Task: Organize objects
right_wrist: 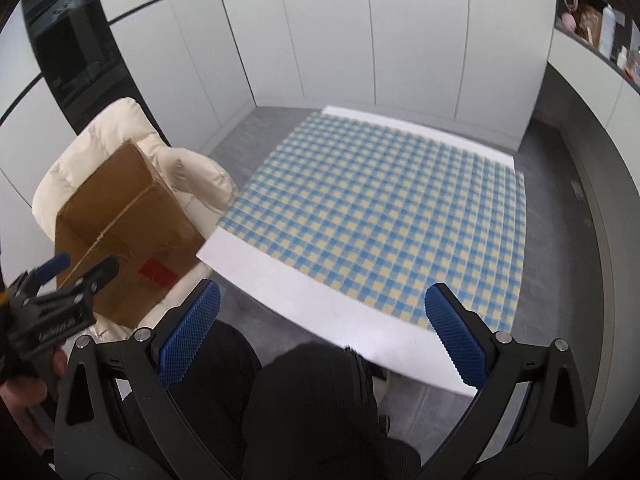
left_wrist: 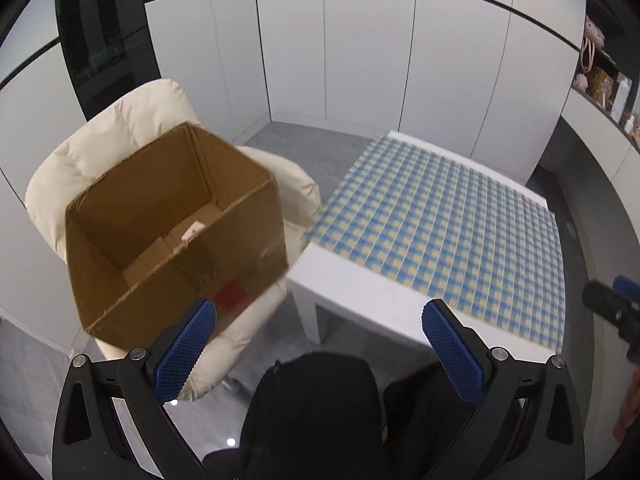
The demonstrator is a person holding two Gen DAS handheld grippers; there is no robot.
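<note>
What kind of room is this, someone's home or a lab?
Probably a home-style room, perhaps staged. A cream padded armchair holds an open cardboard box beside a white table with a blue-and-yellow checked cloth. White cabinet panels line the walls.

Left hand-held gripper (left_wrist: 320, 356) and right hand-held gripper (right_wrist: 322, 338) both hang with jaws spread wide, gripping nothing.

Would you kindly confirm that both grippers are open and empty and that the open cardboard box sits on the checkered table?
Not quite: the cardboard box sits on the cream armchair beside the checkered table, not on the table, as the left wrist view shows. The rest holds: the left gripper and the right gripper are both open and empty.
</note>
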